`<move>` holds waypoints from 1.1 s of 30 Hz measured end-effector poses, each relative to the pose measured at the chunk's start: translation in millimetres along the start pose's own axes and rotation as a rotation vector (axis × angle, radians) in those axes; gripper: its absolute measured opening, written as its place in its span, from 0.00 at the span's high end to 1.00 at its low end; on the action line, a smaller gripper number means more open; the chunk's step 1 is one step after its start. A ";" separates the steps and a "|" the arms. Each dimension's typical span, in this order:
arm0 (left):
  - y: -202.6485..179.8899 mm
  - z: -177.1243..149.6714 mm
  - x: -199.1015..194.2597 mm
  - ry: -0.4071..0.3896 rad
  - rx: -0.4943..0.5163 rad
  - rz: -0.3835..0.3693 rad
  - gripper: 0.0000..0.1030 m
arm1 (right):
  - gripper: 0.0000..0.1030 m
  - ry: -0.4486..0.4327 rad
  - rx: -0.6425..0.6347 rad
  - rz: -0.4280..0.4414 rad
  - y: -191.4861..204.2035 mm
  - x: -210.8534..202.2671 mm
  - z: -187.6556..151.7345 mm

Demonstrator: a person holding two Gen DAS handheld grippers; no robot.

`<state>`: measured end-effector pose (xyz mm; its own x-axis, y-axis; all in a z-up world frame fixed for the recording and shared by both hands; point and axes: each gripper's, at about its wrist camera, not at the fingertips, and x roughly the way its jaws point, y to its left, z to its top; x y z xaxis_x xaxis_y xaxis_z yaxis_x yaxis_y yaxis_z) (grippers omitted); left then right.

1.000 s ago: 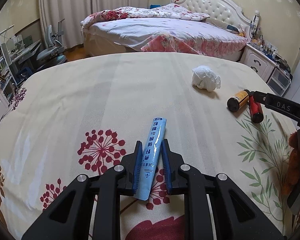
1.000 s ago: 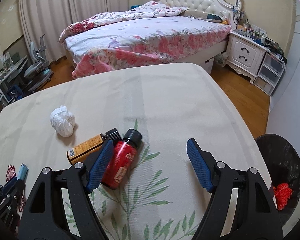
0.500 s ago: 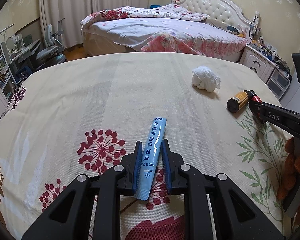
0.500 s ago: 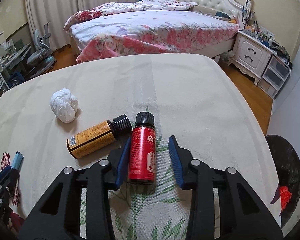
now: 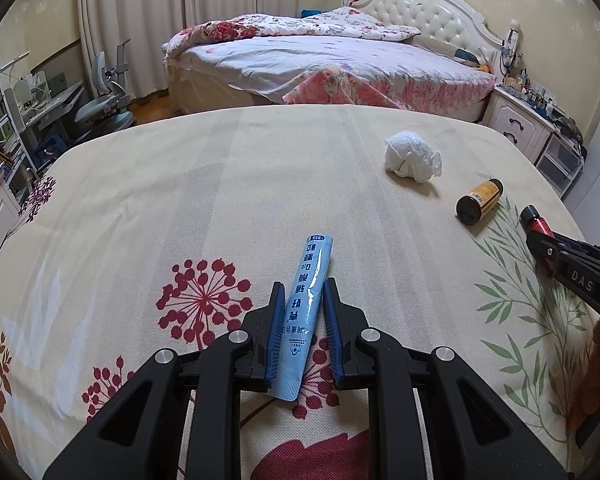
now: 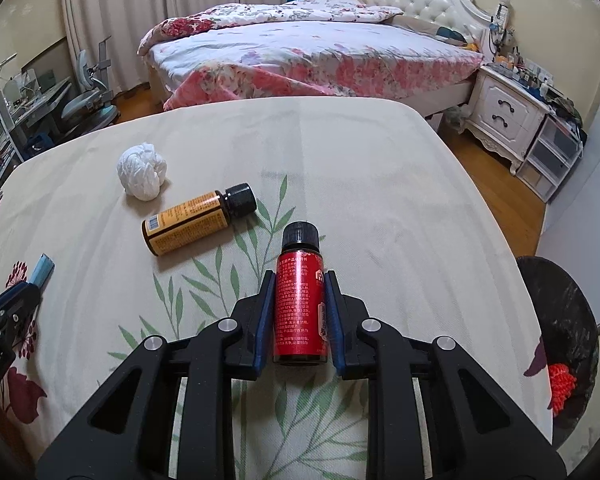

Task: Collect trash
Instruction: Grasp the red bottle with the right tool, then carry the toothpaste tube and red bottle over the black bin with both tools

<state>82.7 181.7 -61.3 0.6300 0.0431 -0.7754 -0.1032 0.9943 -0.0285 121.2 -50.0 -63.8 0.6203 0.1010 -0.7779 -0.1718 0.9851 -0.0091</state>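
My left gripper (image 5: pixel 304 292) is shut on a light blue tube (image 5: pixel 316 256) that lies on the flowered tablecloth (image 5: pixel 220 184). My right gripper (image 6: pixel 299 280) has its jaws closing on a red bottle (image 6: pixel 298 312) with a black cap, and the blue pads press both its sides. An orange bottle (image 6: pixel 188 222) lies on its side just to the left of it. A crumpled white tissue ball (image 6: pixel 142 170) sits farther back on the left. The left wrist view shows the same tissue ball (image 5: pixel 412 156) and orange bottle (image 5: pixel 480 202) at the right.
A black bin (image 6: pixel 560 312) stands below the table's right edge, with something red (image 6: pixel 562 384) inside. Beyond the table are a bed (image 6: pixel 320 56), a white nightstand (image 6: pixel 504 116) at the right and a desk chair (image 6: pixel 88 100) at the left.
The right gripper moved over the red bottle, its wide jaws narrowing until they sit against the bottle's sides. The bottle now points straight ahead. The left gripper and blue tube stayed still.
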 end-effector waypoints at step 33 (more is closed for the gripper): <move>-128.3 -14.9 -59.6 -0.141 0.137 -0.182 0.84 | 0.77 -0.120 0.122 -0.080 -97.2 -87.9 -64.7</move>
<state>46.9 50.1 -20.8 0.7306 -0.1339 -0.6695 0.1210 0.9905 -0.0661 33.9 -163.6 -35.2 0.7163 0.0303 -0.6971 -0.0288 0.9995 0.0138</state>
